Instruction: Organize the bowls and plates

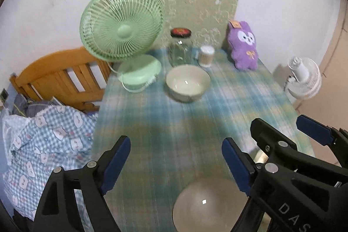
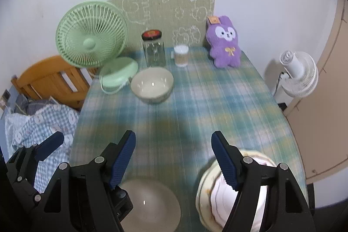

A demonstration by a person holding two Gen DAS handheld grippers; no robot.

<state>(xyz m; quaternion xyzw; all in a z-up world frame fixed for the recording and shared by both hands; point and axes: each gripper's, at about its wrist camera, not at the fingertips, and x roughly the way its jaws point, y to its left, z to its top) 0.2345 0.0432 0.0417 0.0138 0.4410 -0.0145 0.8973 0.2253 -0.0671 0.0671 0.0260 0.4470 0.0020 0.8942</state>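
A cream bowl (image 1: 188, 82) stands upright on the plaid tablecloth (image 1: 174, 123) toward the back; it also shows in the right wrist view (image 2: 152, 85). A second grey bowl (image 1: 208, 203) sits at the near edge, also in the right wrist view (image 2: 152, 206). A stack of cream and pink plates (image 2: 213, 190) lies at the near right, partly behind my right finger. My left gripper (image 1: 176, 164) is open and empty above the near bowl. My right gripper (image 2: 174, 160) is open and empty between the near bowl and the plates; it also shows in the left wrist view (image 1: 276, 129).
At the back stand a green table fan (image 1: 121, 36), a glass jar with a dark lid (image 1: 180, 49), a cotton swab container (image 1: 206, 55) and a purple plush toy (image 1: 243, 45). A wooden bed frame (image 1: 58, 75) with checked bedding is left. A white fan (image 1: 304, 77) stands right.
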